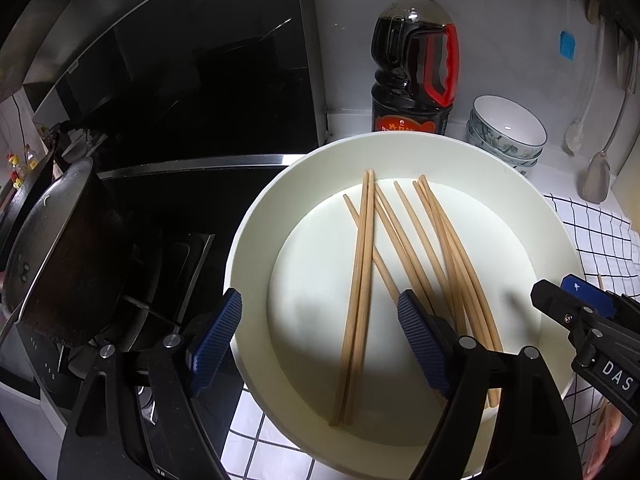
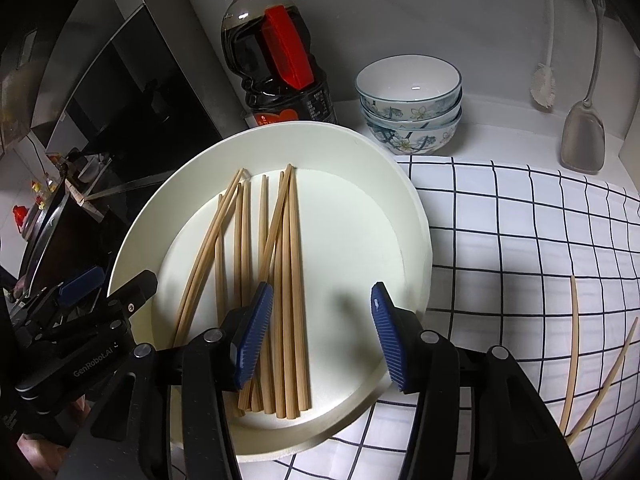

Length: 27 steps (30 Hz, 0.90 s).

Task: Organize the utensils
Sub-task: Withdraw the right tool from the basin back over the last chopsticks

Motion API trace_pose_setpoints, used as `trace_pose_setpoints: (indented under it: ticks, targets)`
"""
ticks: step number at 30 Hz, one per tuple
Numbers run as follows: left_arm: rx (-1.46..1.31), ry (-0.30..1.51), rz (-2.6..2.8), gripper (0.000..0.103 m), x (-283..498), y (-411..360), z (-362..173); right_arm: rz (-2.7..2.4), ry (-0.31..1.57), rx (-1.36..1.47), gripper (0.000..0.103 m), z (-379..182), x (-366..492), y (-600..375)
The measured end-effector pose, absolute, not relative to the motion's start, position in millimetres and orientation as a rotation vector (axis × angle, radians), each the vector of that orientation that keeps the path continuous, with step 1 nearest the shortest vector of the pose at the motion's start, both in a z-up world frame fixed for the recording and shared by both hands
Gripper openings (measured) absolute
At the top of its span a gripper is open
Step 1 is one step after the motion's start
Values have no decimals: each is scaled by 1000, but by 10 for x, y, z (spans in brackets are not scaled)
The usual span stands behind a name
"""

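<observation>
Nearest, the left gripper (image 1: 320, 340) hangs over the near edge of a wide white plate (image 1: 256, 240), its blue pads spread far apart with nothing pressed between them; one pad sits outside the rim, the other above the loose ends of the chopsticks (image 1: 362, 280). The right gripper (image 2: 322, 336) is likewise open and empty, its left pad just over the chopstick ends and its right pad above bare plate. About ten wooden chopsticks lie inside the plate, mostly lengthwise, a few crossing each other. Two more chopsticks (image 2: 574, 344) rest apart on the checked cloth (image 2: 520, 240) to the right of the plate. Left of the plate a dark pan (image 1: 60, 256) sits tilted on the stove. Behind the plate stands a bottle of dark sauce (image 1: 412, 64) with a red cap and handle, and beside it a stack of flowered bowls (image 2: 410, 108), the top one empty. A brush (image 2: 543, 88) and a metal spatula (image 2: 582, 136) hang against the back wall.
</observation>
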<state>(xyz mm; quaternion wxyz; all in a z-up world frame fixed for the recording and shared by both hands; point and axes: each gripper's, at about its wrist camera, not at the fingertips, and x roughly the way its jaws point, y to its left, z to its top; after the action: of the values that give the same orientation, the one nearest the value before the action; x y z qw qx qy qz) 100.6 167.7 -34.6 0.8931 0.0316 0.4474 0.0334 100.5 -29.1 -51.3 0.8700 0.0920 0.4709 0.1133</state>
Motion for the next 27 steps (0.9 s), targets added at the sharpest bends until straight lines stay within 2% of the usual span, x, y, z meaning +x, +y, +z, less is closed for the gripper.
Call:
trace_pose_setpoints:
  ticks: [8, 27]
  targets:
    - [54, 929, 83, 82, 922, 1651, -325, 248, 978, 196, 55, -484, 918, -325]
    - [6, 918, 69, 86, 675, 1316, -226, 255, 893, 189, 58, -230, 513, -644]
